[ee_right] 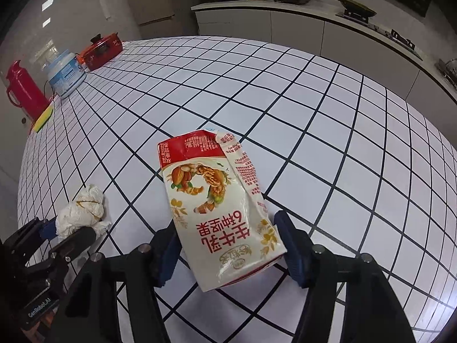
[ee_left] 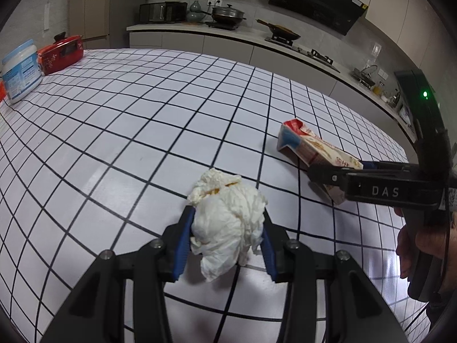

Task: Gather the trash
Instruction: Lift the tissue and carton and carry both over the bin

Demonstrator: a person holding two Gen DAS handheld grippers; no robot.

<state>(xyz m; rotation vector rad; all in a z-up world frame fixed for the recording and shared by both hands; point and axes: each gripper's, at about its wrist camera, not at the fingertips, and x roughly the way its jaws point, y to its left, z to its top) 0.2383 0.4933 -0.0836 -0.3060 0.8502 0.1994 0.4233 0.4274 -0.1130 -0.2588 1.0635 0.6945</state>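
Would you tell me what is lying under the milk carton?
Only the checked tabletop shows around the milk carton; whatever lies directly beneath it is covered.

Crumpled soft paper tissue [ee_left: 227, 223], a glossy creased cardboard carton [ee_right: 220, 208], on a smooth shiny gridded tabletop [ee_left: 128, 131].
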